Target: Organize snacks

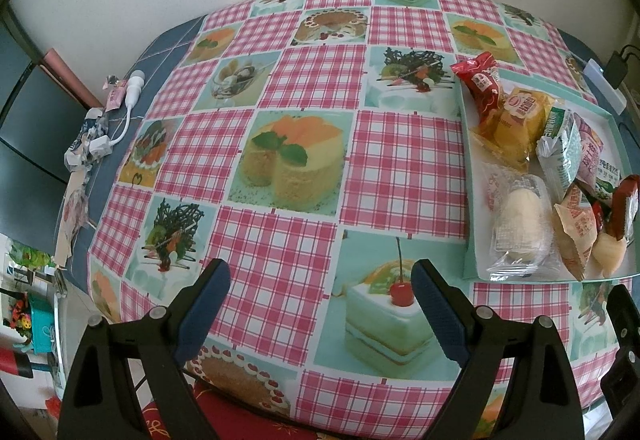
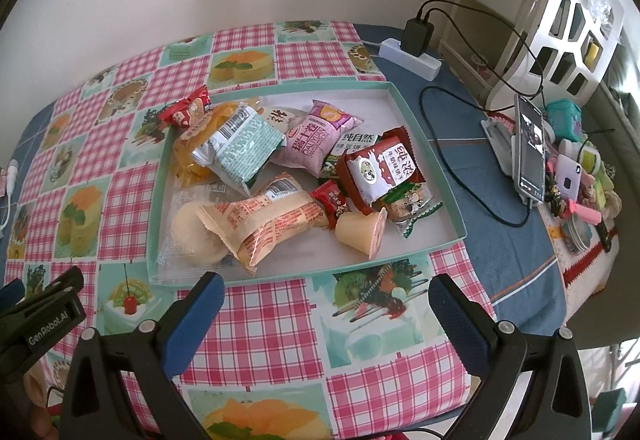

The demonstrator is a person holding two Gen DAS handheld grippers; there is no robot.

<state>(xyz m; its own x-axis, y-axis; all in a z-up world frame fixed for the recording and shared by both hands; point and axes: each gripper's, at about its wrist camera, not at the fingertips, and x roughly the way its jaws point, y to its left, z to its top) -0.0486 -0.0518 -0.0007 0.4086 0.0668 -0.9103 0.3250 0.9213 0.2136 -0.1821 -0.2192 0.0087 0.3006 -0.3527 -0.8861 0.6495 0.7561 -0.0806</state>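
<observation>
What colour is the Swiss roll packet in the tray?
Pink, with an orange top corner; the Swiss roll packet shows best in the right wrist view.

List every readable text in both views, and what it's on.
"GenRobot.AI": side of the left gripper, seen in the right wrist view.
"DALIYUAN SWISSROLL", under large Chinese characters: pink snack packet.
"纯自然": green-and-white packet.
Chinese print on the dark red packet, barcodes and all other wrappers: too small or blurred.
</observation>
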